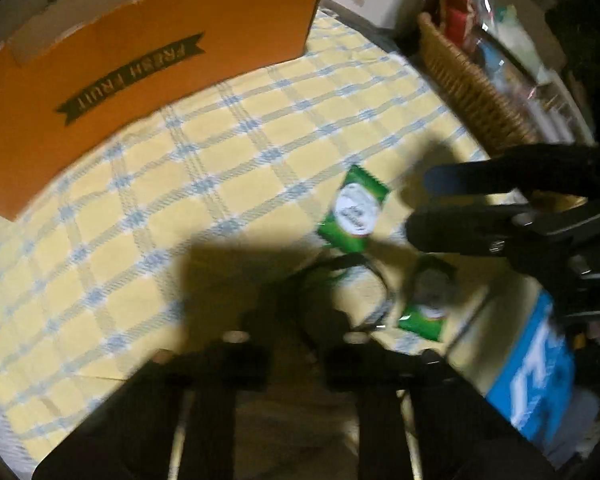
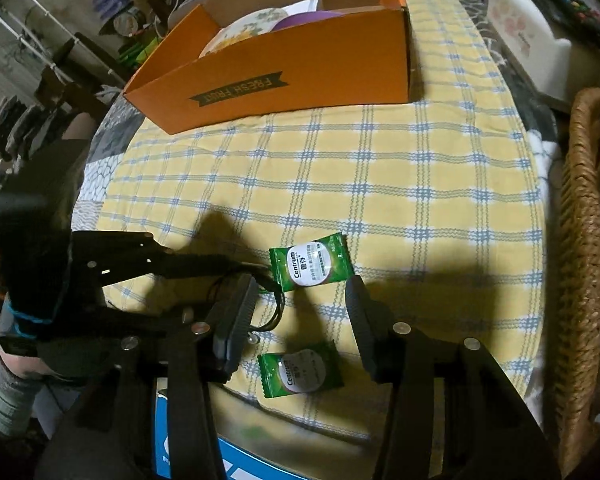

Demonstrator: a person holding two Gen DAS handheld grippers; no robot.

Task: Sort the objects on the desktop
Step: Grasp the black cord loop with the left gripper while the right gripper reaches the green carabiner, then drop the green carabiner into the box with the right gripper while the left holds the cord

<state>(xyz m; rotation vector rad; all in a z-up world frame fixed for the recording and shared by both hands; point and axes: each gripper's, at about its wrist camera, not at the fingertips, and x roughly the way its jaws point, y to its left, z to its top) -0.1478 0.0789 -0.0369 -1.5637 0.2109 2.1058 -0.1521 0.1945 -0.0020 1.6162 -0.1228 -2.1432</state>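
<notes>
Since sorting is the job, we note first the two small green foil sachets with round white labels: the far sachet (image 2: 311, 262) lies flat on the yellow-and-blue checked cloth of the surface (image 2: 420, 184), and the near sachet (image 2: 300, 369) lies flat just short of the surface's near edge. We judge both to be light, thin and crinkly, with slick film that may slide under a pad; the crimped end seams look the surest places to pinch. Beside them lies a thin black cable (image 2: 274, 304), looped, soft and limp; in our judgement it will sag and trail if lifted by one strand.

Over the near sachet, the right gripper (image 2: 300, 316) stands with jaws apart and nothing between its pads. Reaching in from the side, the left gripper (image 2: 236, 266) has its jaws drawn together at the cable; whether a strand is actually caught we cannot tell, for its own view is dark and blurred.

Further off stands the orange cardboard tray marked FRESH FRUIT (image 2: 320, 76), holding a flowered plate (image 2: 244, 34). A woven wicker basket (image 2: 580, 240) borders the surface on one side.
</notes>
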